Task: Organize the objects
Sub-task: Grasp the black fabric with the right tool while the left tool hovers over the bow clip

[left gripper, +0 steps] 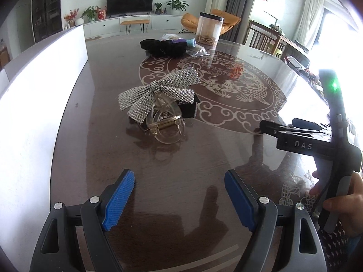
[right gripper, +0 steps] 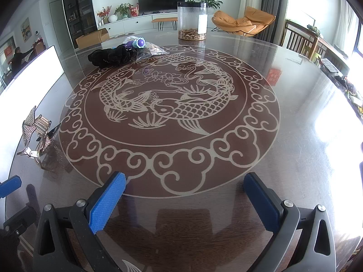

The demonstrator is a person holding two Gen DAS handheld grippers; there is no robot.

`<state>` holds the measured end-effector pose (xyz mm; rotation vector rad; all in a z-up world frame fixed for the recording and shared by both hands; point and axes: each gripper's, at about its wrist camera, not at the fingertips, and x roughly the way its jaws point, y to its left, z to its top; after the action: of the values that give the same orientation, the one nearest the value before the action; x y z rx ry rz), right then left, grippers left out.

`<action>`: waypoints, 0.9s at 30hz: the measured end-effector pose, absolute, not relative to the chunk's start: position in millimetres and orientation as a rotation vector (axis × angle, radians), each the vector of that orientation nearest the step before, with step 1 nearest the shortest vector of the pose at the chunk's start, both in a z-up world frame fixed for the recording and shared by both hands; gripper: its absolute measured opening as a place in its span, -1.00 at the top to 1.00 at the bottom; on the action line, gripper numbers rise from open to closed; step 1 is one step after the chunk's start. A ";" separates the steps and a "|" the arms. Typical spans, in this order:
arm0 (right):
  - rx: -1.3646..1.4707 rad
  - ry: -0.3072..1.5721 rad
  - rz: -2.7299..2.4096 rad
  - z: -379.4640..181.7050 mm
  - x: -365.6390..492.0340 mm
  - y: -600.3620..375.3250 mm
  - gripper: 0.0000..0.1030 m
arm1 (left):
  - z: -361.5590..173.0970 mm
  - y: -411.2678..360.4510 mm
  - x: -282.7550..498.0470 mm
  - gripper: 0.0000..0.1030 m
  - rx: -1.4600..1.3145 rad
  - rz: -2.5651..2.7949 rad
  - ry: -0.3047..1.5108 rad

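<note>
A clear hair claw clip with a silver rhinestone bow (left gripper: 158, 97) lies on the dark glass table (left gripper: 181, 158), ahead of my left gripper (left gripper: 179, 197), which is open and empty. The clip also shows at the far left of the right wrist view (right gripper: 37, 133). My right gripper (right gripper: 185, 201) is open and empty over the table's near edge; it appears in the left wrist view (left gripper: 295, 133) to the right of the clip. A black scrunchie (right gripper: 109, 56), a purple toy (right gripper: 137, 43) and a clear plastic bag (right gripper: 149, 51) lie together at the far side.
A clear jar with a black lid (right gripper: 192, 20) stands at the table's far edge. A white panel (left gripper: 45, 72) runs along the table's left side. Chairs (right gripper: 301, 38) stand beyond the right rim. The table bears a fish pattern (right gripper: 168, 99).
</note>
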<state>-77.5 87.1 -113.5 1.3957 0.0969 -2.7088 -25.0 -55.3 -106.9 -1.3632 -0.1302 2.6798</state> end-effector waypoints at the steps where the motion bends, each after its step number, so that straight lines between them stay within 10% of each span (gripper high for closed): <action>1: 1.396 0.097 -2.709 -113.5 -77.4 87.0 -1.00 | -106.3 -56.4 -25.0 -0.57 -1.352 2.680 -0.139; 11: 1.413 0.041 -2.362 -95.1 -147.6 83.3 -1.00 | -111.1 -39.6 -24.3 -0.75 -1.313 2.688 -0.021; 19: 1.139 0.588 -2.235 -46.5 -250.1 -51.6 -0.96 | -111.0 -35.4 -24.0 -0.75 -1.271 2.656 -0.008; 27: 1.247 0.707 -2.191 -94.8 -279.0 -90.0 0.44 | -110.2 -43.3 -24.1 -0.75 -1.240 2.641 -0.108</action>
<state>-279.0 -90.0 -94.8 1.2471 0.7069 -2.1910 -24.1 -43.3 -110.2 -1.2396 -0.1082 2.6410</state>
